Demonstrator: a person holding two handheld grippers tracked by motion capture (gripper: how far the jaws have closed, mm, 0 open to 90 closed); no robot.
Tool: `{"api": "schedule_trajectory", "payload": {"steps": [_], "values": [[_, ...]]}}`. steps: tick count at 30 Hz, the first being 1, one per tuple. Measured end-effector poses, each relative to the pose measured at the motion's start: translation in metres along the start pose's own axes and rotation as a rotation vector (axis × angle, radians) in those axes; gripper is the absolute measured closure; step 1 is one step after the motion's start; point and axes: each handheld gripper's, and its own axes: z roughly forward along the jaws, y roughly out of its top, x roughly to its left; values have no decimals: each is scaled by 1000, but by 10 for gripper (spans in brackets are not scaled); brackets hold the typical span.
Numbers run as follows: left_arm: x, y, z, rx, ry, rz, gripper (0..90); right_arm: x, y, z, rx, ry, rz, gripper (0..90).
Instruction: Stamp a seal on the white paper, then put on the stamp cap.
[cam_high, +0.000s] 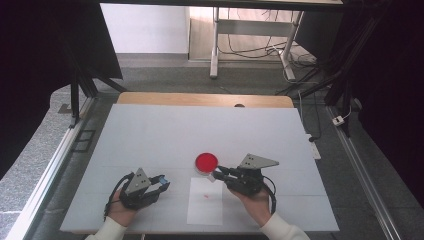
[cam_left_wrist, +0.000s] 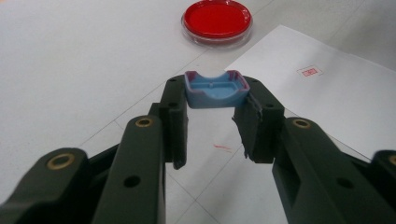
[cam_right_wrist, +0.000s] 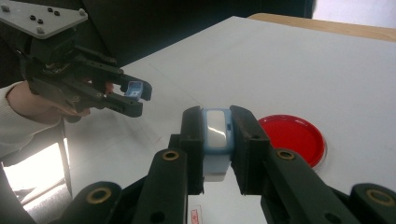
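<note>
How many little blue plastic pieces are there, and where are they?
2. One blue cap is clamped in the left gripper. The other blue piece is clamped in the right gripper, beside the red dish. None seems hidden.

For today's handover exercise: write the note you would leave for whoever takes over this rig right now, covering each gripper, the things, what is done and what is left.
Left gripper: shut on a small blue cap, held off the table.
Right gripper: shut on a blue stamp body, beside the red ink dish.
White paper lies flat in front of the dish, with a small red mark printed on it.
Done: cap appears to be off the stamp, one part in each gripper.
Left: probably inking or stamping, then recapping.
</note>
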Motion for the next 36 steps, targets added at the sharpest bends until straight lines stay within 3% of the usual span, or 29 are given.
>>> {"api": "schedule_trajectory", "payload": {"steps": [12,36], "values": [[-4,4,2,-4,-12,13,648,1,1,-1,-3,-1,-6,751],[-23,21,25,0,-52,52,648,2,2,-1,-8,-1,-6,751]]}}
